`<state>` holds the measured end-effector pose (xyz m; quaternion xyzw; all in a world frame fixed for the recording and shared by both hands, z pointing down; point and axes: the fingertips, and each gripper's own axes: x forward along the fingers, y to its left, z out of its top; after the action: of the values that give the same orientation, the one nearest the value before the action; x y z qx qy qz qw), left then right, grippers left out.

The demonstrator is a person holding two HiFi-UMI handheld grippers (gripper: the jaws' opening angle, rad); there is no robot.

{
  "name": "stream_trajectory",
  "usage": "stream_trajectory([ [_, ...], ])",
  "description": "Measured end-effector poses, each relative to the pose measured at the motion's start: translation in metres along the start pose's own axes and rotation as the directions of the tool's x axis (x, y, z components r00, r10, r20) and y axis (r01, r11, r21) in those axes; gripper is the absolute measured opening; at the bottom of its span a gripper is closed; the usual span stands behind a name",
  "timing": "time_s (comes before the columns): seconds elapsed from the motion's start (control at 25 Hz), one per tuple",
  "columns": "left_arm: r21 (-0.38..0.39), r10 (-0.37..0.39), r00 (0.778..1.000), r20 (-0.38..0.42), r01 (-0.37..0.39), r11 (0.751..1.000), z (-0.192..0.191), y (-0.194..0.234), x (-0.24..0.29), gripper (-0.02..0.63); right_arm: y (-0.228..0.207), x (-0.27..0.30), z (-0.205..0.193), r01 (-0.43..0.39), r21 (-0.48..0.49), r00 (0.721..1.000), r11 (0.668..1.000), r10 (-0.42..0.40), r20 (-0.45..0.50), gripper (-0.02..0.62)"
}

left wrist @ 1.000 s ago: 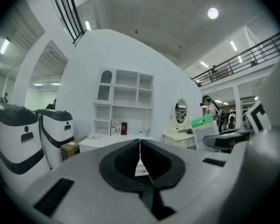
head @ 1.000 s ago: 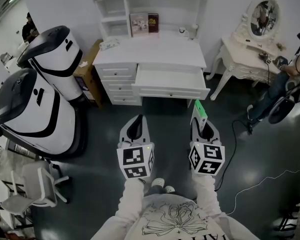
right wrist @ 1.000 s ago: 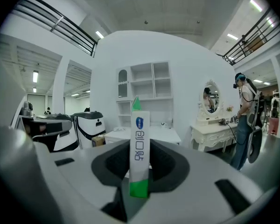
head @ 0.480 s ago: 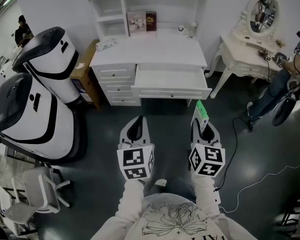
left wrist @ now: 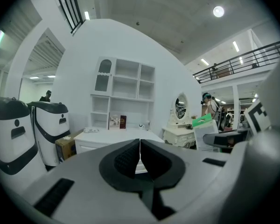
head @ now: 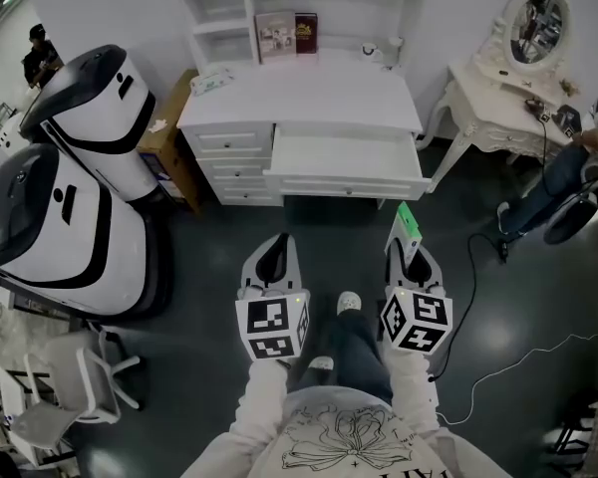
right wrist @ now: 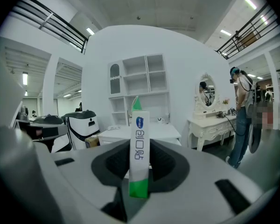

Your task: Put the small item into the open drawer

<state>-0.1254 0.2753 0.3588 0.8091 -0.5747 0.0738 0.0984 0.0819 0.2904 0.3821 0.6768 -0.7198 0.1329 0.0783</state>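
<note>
The small packet (right wrist: pixel 140 139), white with a green end, stands upright, clamped between the jaws of the right tongs (right wrist: pixel 141 164). Its top pokes out past the tips, likely so it can be carried edge-on and let go cleanly. The open drawer (head: pixel 347 155) lies ahead of the right tongs, well apart, pulled out from under the desk (head: pixel 301 93) top to receive it. The left tongs (left wrist: pixel 140 157), beside the right, are pressed together on nothing, probably spare for this step.
</note>
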Motion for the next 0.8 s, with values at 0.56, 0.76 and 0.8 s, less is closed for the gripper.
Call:
stream_trajectory([
  [0.56, -0.016, 0.083, 0.996, -0.007, -0.083, 0.996, 0.032, 0.01, 0.146, 0.007, -0.057, 0.152, 0.056, -0.046, -0.016, 0.999, 0.999, 0.046, -0.01, 0.089],
  [0.76, -0.015, 0.109, 0.994, 0.016, -0.108, 0.994, 0.054, 0.007, 0.208, 0.006, -0.08, 0.211, 0.085, -0.083, -0.036, 0.997, 0.996, 0.083, 0.008, 0.089],
  [0.8, -0.017, 0.113, 0.993, 0.018, -0.113, 0.993, 0.057, 0.006, 0.219, 0.006, -0.085, 0.222, 0.089, -0.09, -0.039, 0.996, 0.995, 0.09, 0.009, 0.089],
])
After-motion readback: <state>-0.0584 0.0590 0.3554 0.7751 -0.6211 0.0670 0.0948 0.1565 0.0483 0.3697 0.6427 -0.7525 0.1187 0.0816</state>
